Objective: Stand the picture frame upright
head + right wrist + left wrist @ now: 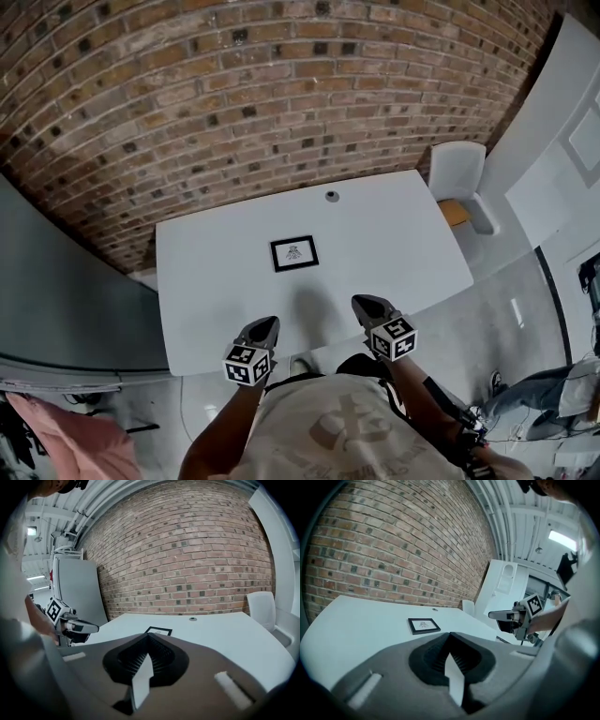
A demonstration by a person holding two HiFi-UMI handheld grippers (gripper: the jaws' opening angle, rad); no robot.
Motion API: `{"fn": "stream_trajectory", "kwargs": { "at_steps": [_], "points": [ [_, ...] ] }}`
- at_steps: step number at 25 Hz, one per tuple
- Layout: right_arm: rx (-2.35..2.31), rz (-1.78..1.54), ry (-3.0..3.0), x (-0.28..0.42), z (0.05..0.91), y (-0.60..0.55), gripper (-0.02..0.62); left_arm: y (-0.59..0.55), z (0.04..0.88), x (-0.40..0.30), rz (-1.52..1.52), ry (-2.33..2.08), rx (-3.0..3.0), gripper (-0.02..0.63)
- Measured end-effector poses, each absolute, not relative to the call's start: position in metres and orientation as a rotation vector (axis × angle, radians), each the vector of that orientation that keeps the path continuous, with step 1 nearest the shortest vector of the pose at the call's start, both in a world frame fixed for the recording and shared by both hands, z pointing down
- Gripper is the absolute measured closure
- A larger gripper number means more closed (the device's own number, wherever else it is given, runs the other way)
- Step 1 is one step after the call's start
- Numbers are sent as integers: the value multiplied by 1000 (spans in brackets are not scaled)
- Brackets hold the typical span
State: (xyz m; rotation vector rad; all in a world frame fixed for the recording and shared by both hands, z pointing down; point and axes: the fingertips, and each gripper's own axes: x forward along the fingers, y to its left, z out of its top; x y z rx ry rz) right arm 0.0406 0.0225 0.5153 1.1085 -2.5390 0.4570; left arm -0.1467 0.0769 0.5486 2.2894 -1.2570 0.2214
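Lying flat, face up, on the white table (pixel 394 234), the frame (pixel 294 253) sits about mid-table, a bit closer to the brick wall (pixel 234 84) than to the person. It's a small rectangle w/ a thin black border, white inside, and a little dark drawing at the center, too small to read. The long side runs roughly left-right from the head view, turned slightly. Nothing touches it, and the table around it is bare apart from a small round grommet (pixel 331 196) near the far edge.

L gripper (pixel 267 323) hangs over the near table edge w/ its jaws pressed together and nothing between them. R gripper (pixel 368 307) is the same: jaws closed tight, empty, over the near edge. Both are well apart from the frame, one on each side of it, tips pointing toward the wall. A white chair (pixel 459 173) stands off the far right corner.
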Motion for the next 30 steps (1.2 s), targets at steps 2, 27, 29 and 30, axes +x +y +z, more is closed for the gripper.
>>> {"fn": "stream_trajectory", "kwargs": {
  "at_steps": [2, 27, 29, 30],
  "points": [
    [1099, 449, -2543, 36, 513, 17, 588, 75, 549, -151, 208, -1265, 2280, 603],
    [843, 543, -2477, -10, 578, -84, 588, 1, 593, -179, 275, -1370, 2051, 601],
    [820, 561, -2465, -13, 587, -93, 588, -11, 600, -179, 287, -1367, 2035, 602],
    [811, 571, -2458, -14, 591, -98, 588, -18, 602, -179, 293, -1370, 2027, 601]
  ]
}}
